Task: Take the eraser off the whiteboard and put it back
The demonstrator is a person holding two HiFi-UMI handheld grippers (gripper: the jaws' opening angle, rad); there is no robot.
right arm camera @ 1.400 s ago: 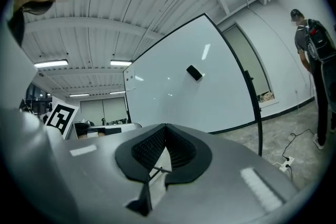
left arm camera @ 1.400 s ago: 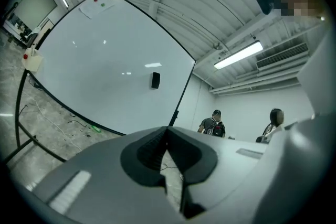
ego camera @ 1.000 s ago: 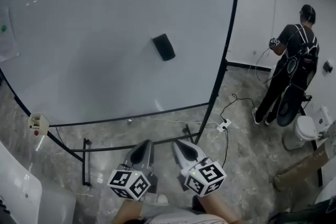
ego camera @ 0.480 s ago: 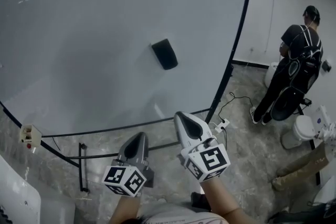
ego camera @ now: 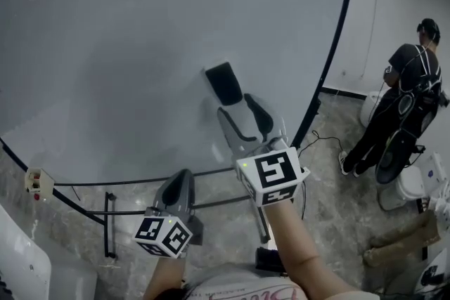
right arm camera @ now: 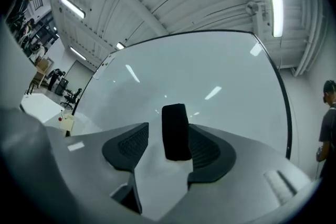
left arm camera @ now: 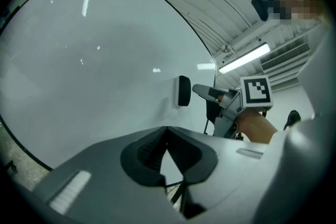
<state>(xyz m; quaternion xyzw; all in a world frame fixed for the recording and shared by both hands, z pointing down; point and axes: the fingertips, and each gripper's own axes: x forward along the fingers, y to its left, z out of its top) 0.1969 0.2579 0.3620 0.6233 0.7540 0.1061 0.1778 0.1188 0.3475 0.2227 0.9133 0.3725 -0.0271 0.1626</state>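
The white, black-framed whiteboard (ego camera: 126, 38) fills most of my head view, and its surface is bare on every side of the task's thing. Below its bottom edge lies grey marbled floor (ego camera: 337, 221), crossed by the board's black stand bars (ego camera: 112, 221). A white cable and socket strip (ego camera: 304, 151) trail near the board's lower right corner. A person in dark clothes and a harness (ego camera: 408, 102) stands by the white wall, well apart from the board's right edge. A small cream box with a red button (ego camera: 39, 181) hangs at the frame's lower left edge.

The right gripper (ego camera: 237, 107), grey with a marker cube, is raised in front of the board and points roughly level at it. My forearm reaches up from the bottom of the head view. Its jaws are opening, and the right gripper view frames the black rectangular eraser (ego camera: 223, 83) in the gap between the ribbed pads (right arm camera: 126, 145). From the head view the tips sit just below the eraser's lower end, with no grip on it. The eraser sits on the whiteboard's lower right part, slightly tilted, clear of both the bottom and right frame edges.

The left gripper (ego camera: 183, 179) hangs lower, over the board's bottom edge. Its jaws are closed tip to tip on nothing.
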